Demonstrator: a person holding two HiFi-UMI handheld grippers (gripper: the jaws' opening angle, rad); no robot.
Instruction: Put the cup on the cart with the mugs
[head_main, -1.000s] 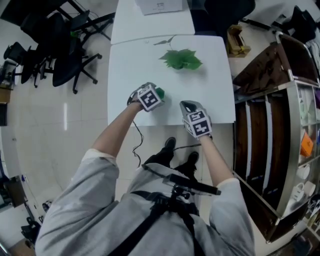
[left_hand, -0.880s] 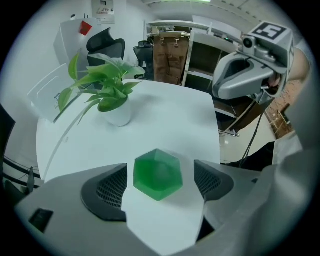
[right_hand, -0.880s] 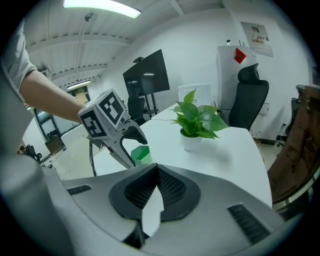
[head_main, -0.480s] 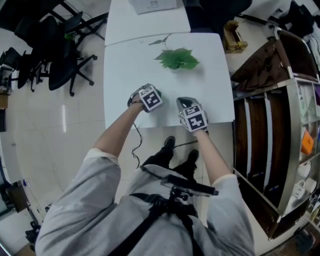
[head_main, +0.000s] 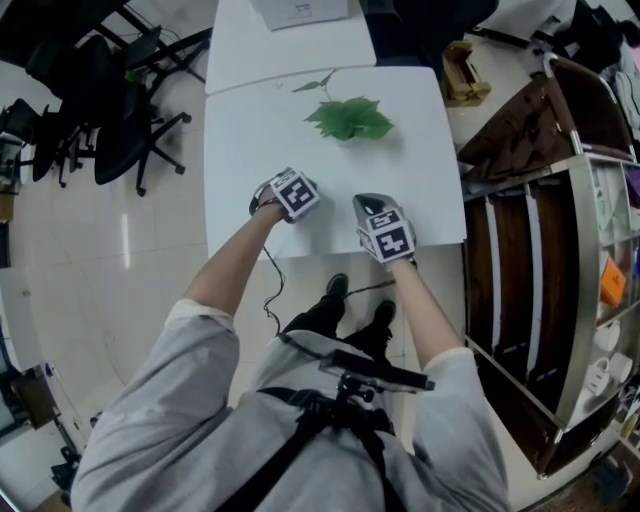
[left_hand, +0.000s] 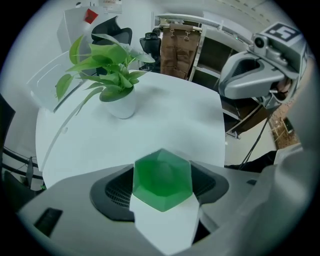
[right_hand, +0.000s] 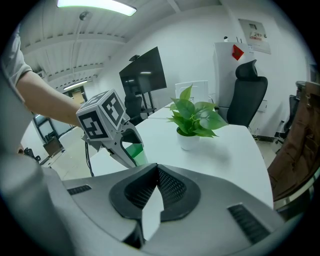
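Note:
A green faceted cup (left_hand: 162, 179) stands on the white table (head_main: 250, 130) between the jaws of my left gripper (left_hand: 162, 200). The jaws are closing, and both pads touch the cup's sides. In the head view the left gripper (head_main: 300, 186) covers the cup near the table's front edge. The right gripper view shows the cup (right_hand: 133, 152) under the left gripper (right_hand: 107, 125). My right gripper (head_main: 373, 210) hovers just right of it, shut with nothing in it (right_hand: 152, 192).
A potted plant (head_main: 348, 118) stands in the table's middle, beyond both grippers. A shelved metal cart (head_main: 560, 250) stands to the right with white mugs (head_main: 600, 345) on it. Black office chairs (head_main: 110, 110) crowd the left. A second table (head_main: 290, 35) abuts the far edge.
One second ago the green cup showed beside the left gripper in the head view; now the gripper covers it. Both grippers sit slightly farther from me.

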